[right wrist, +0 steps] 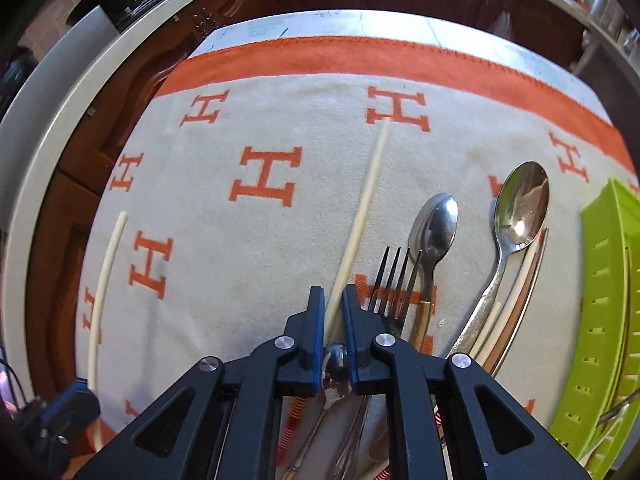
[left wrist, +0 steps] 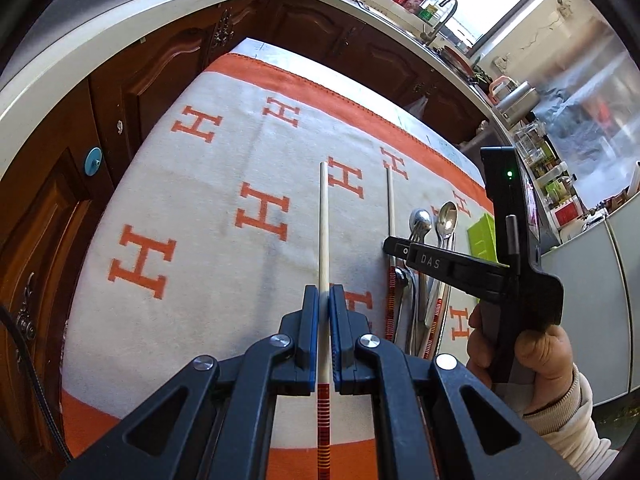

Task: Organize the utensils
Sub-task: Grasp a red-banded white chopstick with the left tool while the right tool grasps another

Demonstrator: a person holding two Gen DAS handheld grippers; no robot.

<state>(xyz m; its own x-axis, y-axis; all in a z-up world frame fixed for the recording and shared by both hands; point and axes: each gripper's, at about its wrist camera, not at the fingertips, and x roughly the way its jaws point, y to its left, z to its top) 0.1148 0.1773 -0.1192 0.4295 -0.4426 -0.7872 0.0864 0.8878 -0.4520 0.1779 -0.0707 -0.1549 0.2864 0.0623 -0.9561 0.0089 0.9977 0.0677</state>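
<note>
Chopstick (left wrist: 323, 224), pale with a red-striped end, is clamped between the blue pads of the left gripper (left wrist: 324, 300) above the orange-and-white H-patterned cloth (left wrist: 192, 184). Further right on that cloth lie a second chopstick (right wrist: 362, 216), a fork (right wrist: 390, 280) and two spoons (right wrist: 434, 224); the right gripper (right wrist: 334, 300) has its jaws nearly together around that chopstick and a metal utensil, though whether they actually pinch either is unclear. A green basket (right wrist: 604, 300) stands at the far right.

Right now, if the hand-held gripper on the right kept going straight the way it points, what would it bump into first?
Probably the chopstick already between the right hand-held gripper fingers, with a metal handle just below; behind them lies the orange-and-white cloth. Depth is hard to judge through this lens.
</note>
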